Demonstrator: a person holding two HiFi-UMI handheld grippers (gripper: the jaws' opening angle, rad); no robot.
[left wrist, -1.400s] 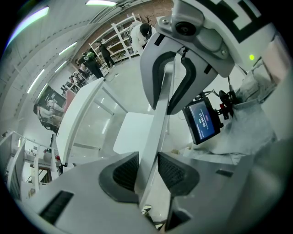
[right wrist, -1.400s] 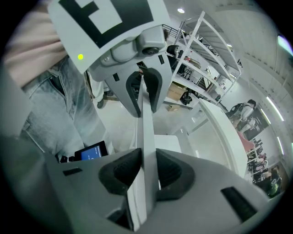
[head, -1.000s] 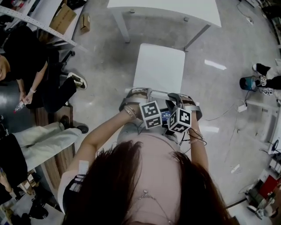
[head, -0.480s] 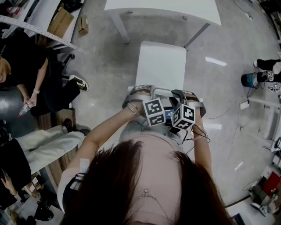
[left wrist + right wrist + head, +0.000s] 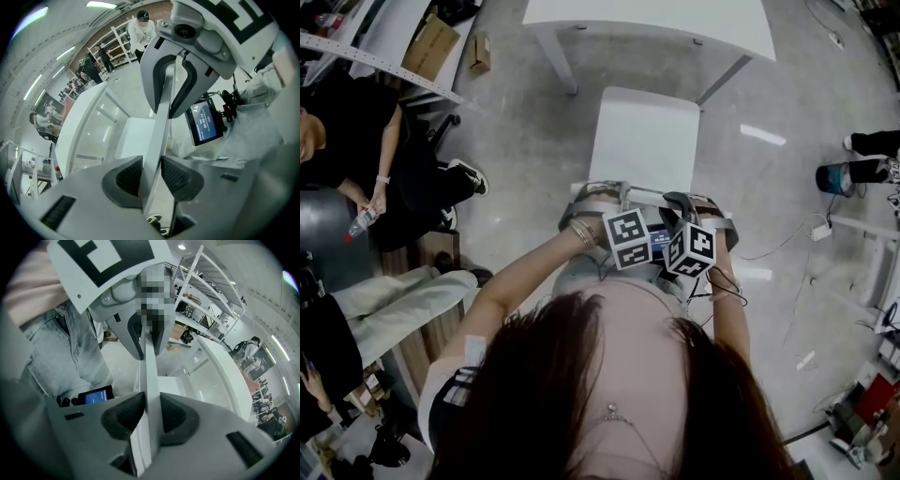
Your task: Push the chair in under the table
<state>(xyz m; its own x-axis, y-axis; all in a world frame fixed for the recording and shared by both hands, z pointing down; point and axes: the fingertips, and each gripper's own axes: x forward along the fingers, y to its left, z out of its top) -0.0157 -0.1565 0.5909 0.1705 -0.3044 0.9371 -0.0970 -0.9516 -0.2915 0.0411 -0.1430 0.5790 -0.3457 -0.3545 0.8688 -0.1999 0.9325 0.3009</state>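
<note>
Far left of the chair (image 5: 645, 141), in the head view, two people (image 5: 366, 141) sit by a shelf (image 5: 384, 56) holding a cardboard box (image 5: 431, 42). The person with the grippers stands right behind the chair, arms reaching forward. The left gripper (image 5: 598, 195) sits on the left part of the backrest (image 5: 642, 194) top edge; in the left gripper view its jaws (image 5: 151, 176) are clamped on the white slab of the backrest (image 5: 159, 136), with both dark pads pressed to its faces. The seat lies beyond the backrest, just short of the near edge of the table (image 5: 647, 19) and in line with the gap between its two near legs. The right gripper (image 5: 698, 208) sits on the right part of the same edge; the right gripper view shows it (image 5: 150, 414) closed on the backrest (image 5: 151, 376) too, with the table (image 5: 225, 371) ahead. Far right of the chair, a blue can (image 5: 836, 178) stands on the floor beside someone's shoes.
</note>
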